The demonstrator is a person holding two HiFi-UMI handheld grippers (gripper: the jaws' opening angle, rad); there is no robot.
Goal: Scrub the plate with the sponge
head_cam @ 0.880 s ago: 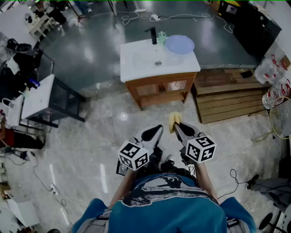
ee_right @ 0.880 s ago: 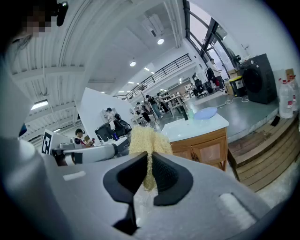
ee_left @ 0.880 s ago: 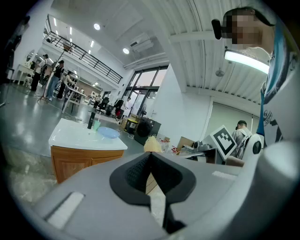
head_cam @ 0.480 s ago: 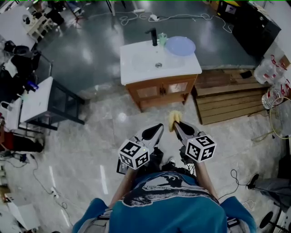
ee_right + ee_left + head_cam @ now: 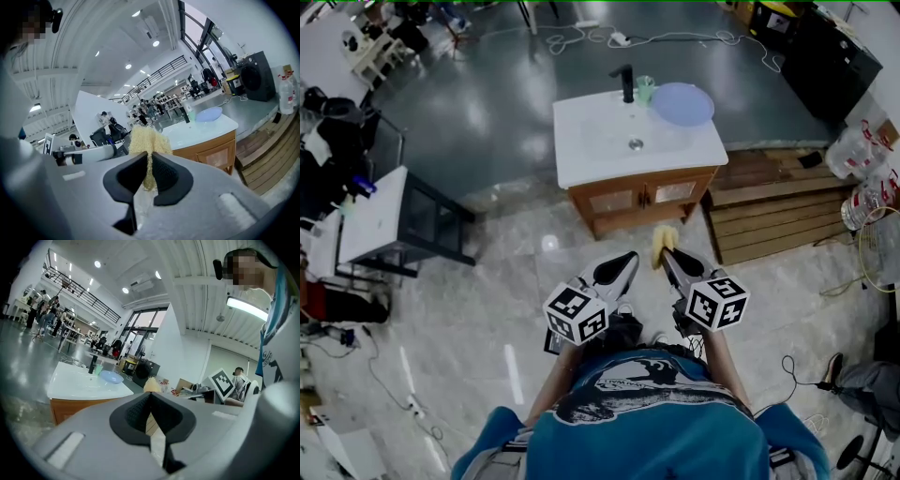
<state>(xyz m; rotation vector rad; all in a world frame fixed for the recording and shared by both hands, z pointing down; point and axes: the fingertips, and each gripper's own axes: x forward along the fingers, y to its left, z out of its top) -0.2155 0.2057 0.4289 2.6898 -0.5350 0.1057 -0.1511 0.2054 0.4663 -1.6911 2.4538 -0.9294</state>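
Two grippers hang well short of the blue plate (image 5: 682,103) on the white vanity top (image 5: 586,141): carry the yellow sponge (image 5: 661,246) there firmly pinched in the right gripper (image 5: 669,257), then open the closed, empty left gripper (image 5: 622,265) to steady the rim.

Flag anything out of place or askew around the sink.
Nothing spilled or damaged. The plate sits at the far right corner of the counter, its rim at or slightly past the edge, not in the basin. Loose cables trail behind it.
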